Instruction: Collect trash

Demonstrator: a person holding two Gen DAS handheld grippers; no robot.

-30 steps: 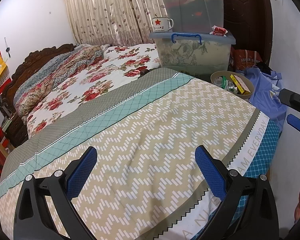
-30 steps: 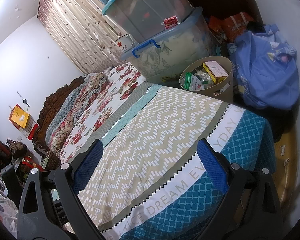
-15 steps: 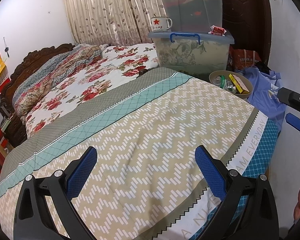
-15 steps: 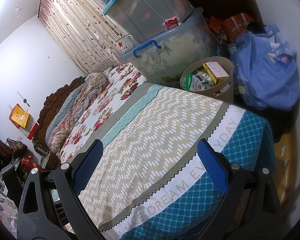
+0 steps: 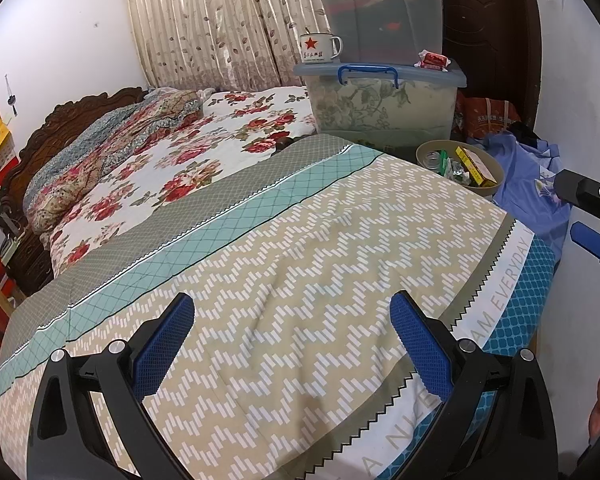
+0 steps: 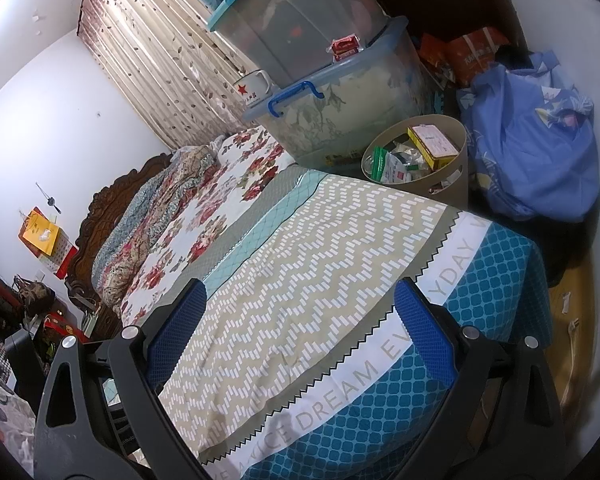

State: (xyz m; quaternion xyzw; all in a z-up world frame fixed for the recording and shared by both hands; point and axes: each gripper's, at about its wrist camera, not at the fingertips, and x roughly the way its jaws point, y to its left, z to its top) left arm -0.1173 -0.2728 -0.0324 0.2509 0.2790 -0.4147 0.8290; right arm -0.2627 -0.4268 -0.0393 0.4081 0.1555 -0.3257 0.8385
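**A:** Moved since a second ago? Barely anything. My left view has crept a touch toward the bed, the right view looks the same.

**B:** Grippers?

**A:** Left gripper (image 5: 292, 344) has its fingers wide apart, nothing between them, hovering over the zigzag bedspread (image 5: 308, 248). Right gripper (image 6: 300, 334) likewise spread and empty, over the bedspread's blue edge.

**B:** Trash?

**A:** Packets and a yellow box (image 6: 432, 144) sit in the round beige bin (image 6: 458, 160) past the far corner of the bed, well apart from both tools, just beside the blue cloth bundle (image 6: 528, 148). Red wrapper (image 5: 434, 60) lies on the lower storage tub's lid (image 5: 428, 76), farther off. Small scraps on the floor to the right, too blurred to name.

**B:** Risks?

**A:** My guess: reaching for that wrapper, a finger clips the star-printed enamel mug (image 5: 320, 49) on the same lid, or shoves the upper tub (image 5: 380, 8). Reaching low to the bin, I could snag the bedspread or tip the light bin.
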